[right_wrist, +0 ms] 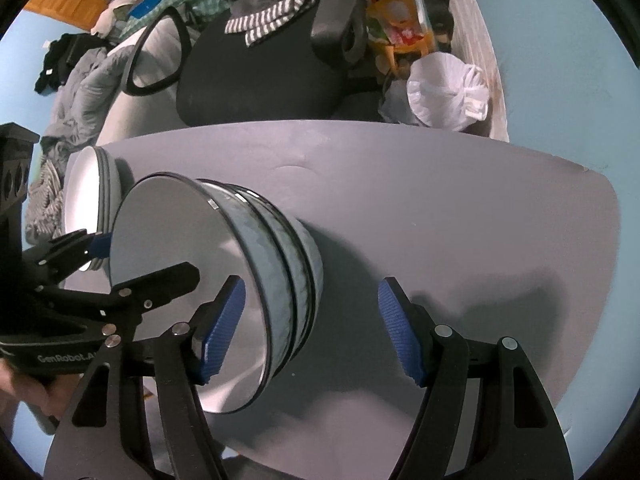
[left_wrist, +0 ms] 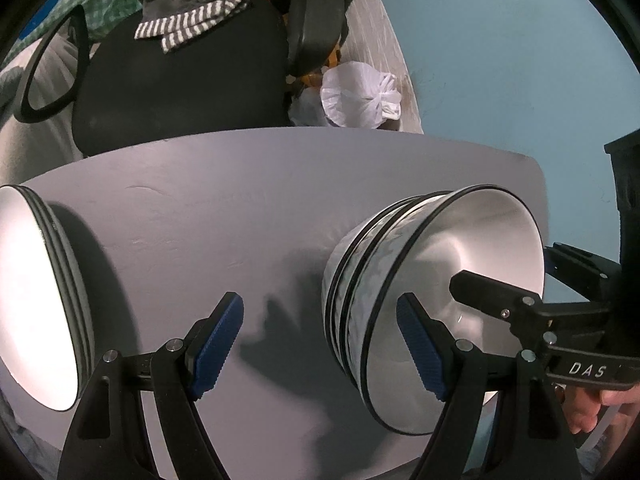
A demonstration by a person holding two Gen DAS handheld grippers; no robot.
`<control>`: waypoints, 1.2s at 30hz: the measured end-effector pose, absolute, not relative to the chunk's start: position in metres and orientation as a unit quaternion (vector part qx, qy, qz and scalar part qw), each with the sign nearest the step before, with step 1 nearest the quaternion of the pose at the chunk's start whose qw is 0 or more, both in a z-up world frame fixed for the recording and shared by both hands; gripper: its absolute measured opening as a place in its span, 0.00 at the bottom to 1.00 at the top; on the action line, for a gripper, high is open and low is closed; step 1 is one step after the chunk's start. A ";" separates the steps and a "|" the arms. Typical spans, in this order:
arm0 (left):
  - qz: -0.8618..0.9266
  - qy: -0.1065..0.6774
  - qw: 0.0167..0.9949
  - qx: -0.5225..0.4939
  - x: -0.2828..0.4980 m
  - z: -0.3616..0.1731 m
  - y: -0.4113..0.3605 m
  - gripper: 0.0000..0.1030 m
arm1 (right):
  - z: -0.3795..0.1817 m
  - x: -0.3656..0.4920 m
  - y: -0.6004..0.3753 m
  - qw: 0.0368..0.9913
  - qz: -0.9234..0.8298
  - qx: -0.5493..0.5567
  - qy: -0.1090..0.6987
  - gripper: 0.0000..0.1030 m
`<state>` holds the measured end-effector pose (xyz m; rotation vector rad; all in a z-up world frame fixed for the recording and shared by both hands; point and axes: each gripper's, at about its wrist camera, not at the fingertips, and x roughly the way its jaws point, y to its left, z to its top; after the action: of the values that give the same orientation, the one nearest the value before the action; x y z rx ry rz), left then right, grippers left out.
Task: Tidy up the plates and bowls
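Both grippers hang empty, jaws apart, over a grey table (left_wrist: 248, 208). The nested bowl stack (left_wrist: 400, 280) sits between the left gripper (left_wrist: 320, 344) and right gripper (right_wrist: 310, 330) — plate stack (left_wrist: 36, 296) far left (sorting looks nearly finished).

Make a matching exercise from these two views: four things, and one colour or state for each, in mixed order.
Things:
1. bowls
2. chair
3. bag
4. left tool

States:
A. open, nothing between its pads
B. white, knotted, on the floor
C. nested in a stack on the table
D. black, with a striped cloth on it

Pairs: 1-C, 2-D, 3-B, 4-A
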<state>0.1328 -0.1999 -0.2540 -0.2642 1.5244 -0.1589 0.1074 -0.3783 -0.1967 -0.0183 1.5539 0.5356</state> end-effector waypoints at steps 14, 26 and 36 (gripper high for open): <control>-0.138 0.701 0.682 -0.154 0.146 -0.256 -0.199 0.37 | -0.202 0.116 -0.375 0.651 0.252 0.024 0.715 0.39; -0.136 0.704 0.682 -0.145 0.149 -0.255 -0.196 0.23 | -0.198 0.111 -0.367 0.655 0.269 -0.005 0.707 0.31; -0.133 0.705 0.681 -0.146 0.146 -0.256 -0.192 0.21 | -0.198 0.109 -0.371 0.664 0.260 0.002 0.701 0.31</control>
<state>0.1456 -0.1923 -0.2558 -0.3283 1.5831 -0.2993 0.1095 -0.3708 -0.1985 0.0053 1.5838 0.5881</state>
